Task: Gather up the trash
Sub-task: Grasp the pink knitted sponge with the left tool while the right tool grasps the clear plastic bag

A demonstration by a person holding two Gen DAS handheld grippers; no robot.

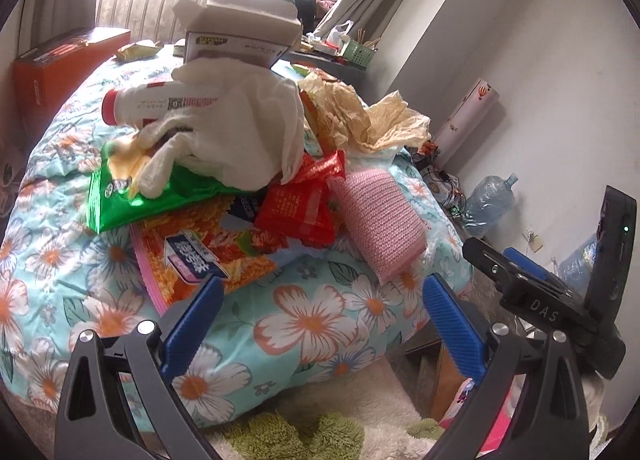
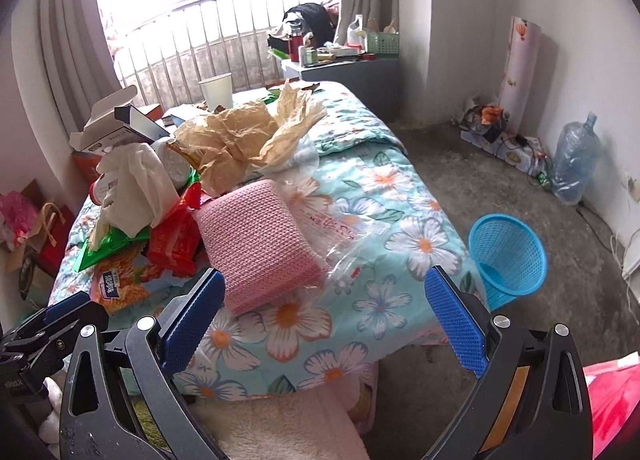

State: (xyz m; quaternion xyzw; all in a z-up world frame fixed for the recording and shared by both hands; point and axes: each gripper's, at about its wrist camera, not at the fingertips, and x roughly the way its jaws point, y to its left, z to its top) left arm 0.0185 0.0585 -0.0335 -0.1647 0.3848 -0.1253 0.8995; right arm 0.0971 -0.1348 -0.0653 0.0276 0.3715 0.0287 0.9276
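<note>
Left gripper (image 1: 324, 316) hangs with jaws spread wide and empty over the near edge of the floral quilt (image 1: 320, 324); right gripper (image 2: 324, 312) is likewise agape, holding nothing, its tips just short of the pink knit pad (image 2: 256, 244). Beyond lies the trash heap on the bed: orange snack bag (image 1: 192, 252), green bag (image 1: 160, 200), red wrapper (image 1: 300, 204), white tissue (image 1: 248, 128), crumpled brown paper (image 2: 240, 136), open carton (image 1: 240, 32); a paper cup (image 2: 217, 90) stands behind. On the floor right of the bed sits a blue basket (image 2: 508, 256), tilted; a water jug (image 2: 576, 156) is by the wall.
</note>
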